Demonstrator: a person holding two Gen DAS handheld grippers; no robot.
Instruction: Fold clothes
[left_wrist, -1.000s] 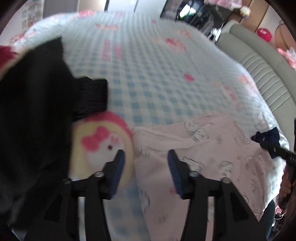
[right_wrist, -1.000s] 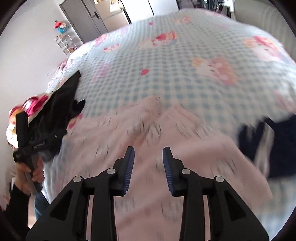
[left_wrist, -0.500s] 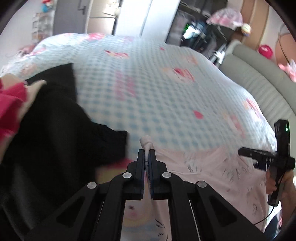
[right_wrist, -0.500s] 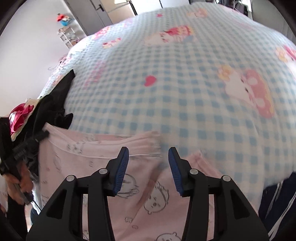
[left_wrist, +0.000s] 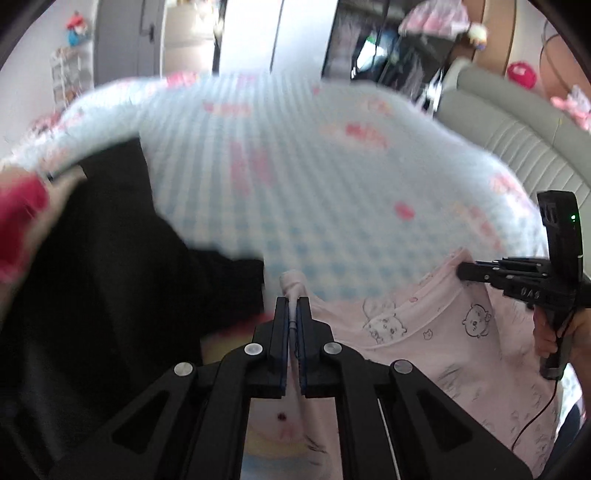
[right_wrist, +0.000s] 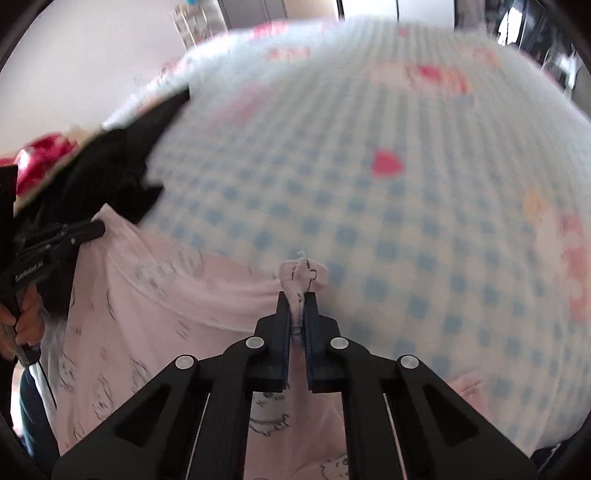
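A pale pink garment with small cartoon prints (left_wrist: 424, 332) hangs stretched between my two grippers above the bed. My left gripper (left_wrist: 292, 306) is shut on one upper corner of it, a tuft of cloth poking out past the tips. My right gripper (right_wrist: 297, 306) is shut on the other upper corner, also with a tuft showing. The garment (right_wrist: 155, 306) sags between them. The right gripper shows in the left wrist view (left_wrist: 517, 277), and the left gripper in the right wrist view (right_wrist: 51, 243).
The bed has a blue-and-white checked cover with pink cartoon prints (left_wrist: 295, 184). A black garment (left_wrist: 92, 277) lies at its left side, also in the right wrist view (right_wrist: 122, 170). A grey padded headboard (left_wrist: 517, 122) stands at the right. Cupboards stand beyond the bed.
Both grippers closed on the pink garment's corners, the left first, then the right. Both have lifted the garment off the bed and the views have tilted up.
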